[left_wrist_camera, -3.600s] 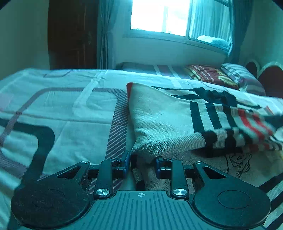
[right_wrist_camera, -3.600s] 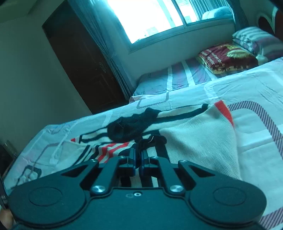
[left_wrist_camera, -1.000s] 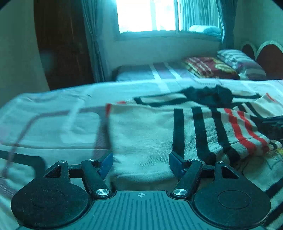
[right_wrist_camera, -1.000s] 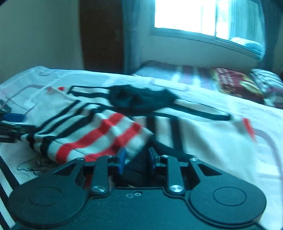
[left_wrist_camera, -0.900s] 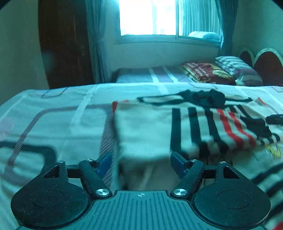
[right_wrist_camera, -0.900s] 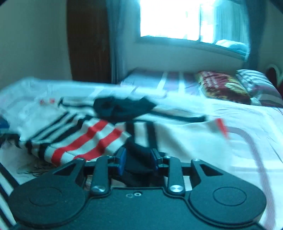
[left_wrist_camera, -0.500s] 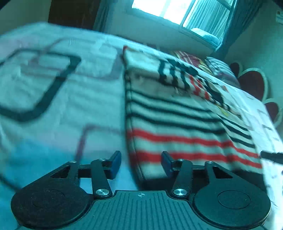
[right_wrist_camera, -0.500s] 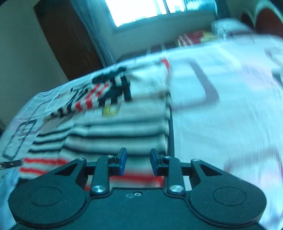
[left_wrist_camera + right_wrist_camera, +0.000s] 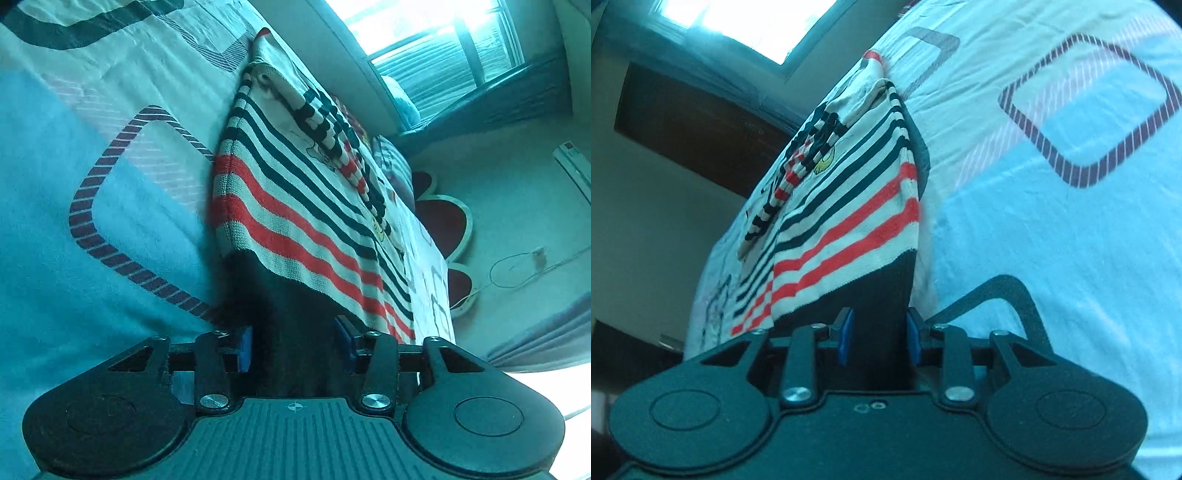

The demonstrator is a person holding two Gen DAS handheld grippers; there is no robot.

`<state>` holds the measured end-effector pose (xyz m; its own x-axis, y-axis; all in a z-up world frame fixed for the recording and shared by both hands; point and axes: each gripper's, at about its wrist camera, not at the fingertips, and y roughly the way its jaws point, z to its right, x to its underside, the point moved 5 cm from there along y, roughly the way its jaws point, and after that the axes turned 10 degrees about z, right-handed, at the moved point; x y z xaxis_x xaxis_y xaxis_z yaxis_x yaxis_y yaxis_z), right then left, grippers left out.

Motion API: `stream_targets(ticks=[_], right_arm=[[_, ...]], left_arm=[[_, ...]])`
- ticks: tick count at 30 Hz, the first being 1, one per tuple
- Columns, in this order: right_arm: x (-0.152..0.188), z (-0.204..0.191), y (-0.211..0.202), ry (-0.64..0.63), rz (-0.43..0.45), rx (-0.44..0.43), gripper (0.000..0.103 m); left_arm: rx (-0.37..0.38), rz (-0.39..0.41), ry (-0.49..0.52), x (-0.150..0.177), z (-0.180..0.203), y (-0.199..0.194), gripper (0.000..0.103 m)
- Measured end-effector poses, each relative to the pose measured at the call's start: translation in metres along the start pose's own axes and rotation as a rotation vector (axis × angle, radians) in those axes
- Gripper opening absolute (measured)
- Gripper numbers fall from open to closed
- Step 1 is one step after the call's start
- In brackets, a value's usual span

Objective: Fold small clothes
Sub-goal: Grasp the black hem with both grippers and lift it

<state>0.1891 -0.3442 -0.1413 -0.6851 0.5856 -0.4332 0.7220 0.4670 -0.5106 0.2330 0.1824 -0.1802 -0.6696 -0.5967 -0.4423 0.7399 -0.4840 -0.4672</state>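
A cream sweater (image 9: 295, 206) with black and red stripes lies flat on the patterned bed sheet (image 9: 92, 110), its striped sleeves (image 9: 317, 122) folded across the chest. My left gripper (image 9: 293, 343) straddles one corner of the dark hem (image 9: 291, 295). Its jaws are closing, still a wide gap apart, and the hem lies loose between them. In the right wrist view the sweater (image 9: 849, 221) runs away from my right gripper (image 9: 877, 336), which stands partly open around the other hem corner (image 9: 879, 288), beside the sweater's side edge. Both views are strongly rolled.
The sheet (image 9: 1071, 221) spreads wide on the outer side of each gripper. Pillows (image 9: 391, 166) and a scalloped headboard (image 9: 443, 221) are at the far end, under a bright window (image 9: 424, 37). A dark wooden door (image 9: 701, 129) stands by the wall.
Both grippers swept from the folded sleeves and shoulders back to the hem, rolling as they went. The left jaws narrowed around the hem; the right gap stayed the same.
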Motion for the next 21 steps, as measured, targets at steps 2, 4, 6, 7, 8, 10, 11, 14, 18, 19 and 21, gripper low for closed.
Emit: stream_targets(ticks=[2,4,6,7,8,10,11,14,18,19,21], right_arm=[[0.0,0.001,0.002,0.011,-0.003,-0.008,0.03],[0.0,0.005,0.0,0.02,-0.003,-0.015,0.029],[0.0,0.008,-0.001,0.037,-0.002,-0.021,0.028],[0.001,0.008,-0.002,0.045,-0.005,-0.024,0.028],[0.002,0.008,-0.003,0.044,-0.009,-0.026,0.028],[0.006,0.008,-0.008,0.035,-0.015,-0.025,0.028],[0.008,0.007,-0.009,0.03,-0.017,-0.027,0.028],[0.014,0.007,-0.014,0.033,-0.027,-0.032,0.028],[0.017,0.01,-0.017,0.037,-0.017,-0.037,0.028],[0.016,0.01,-0.016,0.042,-0.016,-0.04,0.028],[0.011,0.01,-0.01,0.059,-0.014,-0.045,0.028]], left_arm=[[-0.002,-0.004,0.025,0.001,0.005,0.004,0.043],[0.002,0.0,0.034,0.002,0.009,0.009,0.043],[0.011,0.006,0.026,0.002,0.009,0.01,0.041],[0.014,0.005,0.026,0.003,0.01,0.011,0.041],[0.017,0.003,0.031,0.004,0.011,0.01,0.041],[0.041,-0.016,0.033,0.01,0.012,0.006,0.041],[0.048,-0.022,0.036,0.015,0.013,0.005,0.041],[0.089,-0.05,0.016,0.029,0.015,-0.002,0.041],[0.096,0.018,-0.041,0.026,0.005,-0.005,0.041],[0.095,0.042,-0.063,0.021,0.002,-0.005,0.041],[0.086,0.078,-0.086,0.011,-0.003,0.0,0.041]])
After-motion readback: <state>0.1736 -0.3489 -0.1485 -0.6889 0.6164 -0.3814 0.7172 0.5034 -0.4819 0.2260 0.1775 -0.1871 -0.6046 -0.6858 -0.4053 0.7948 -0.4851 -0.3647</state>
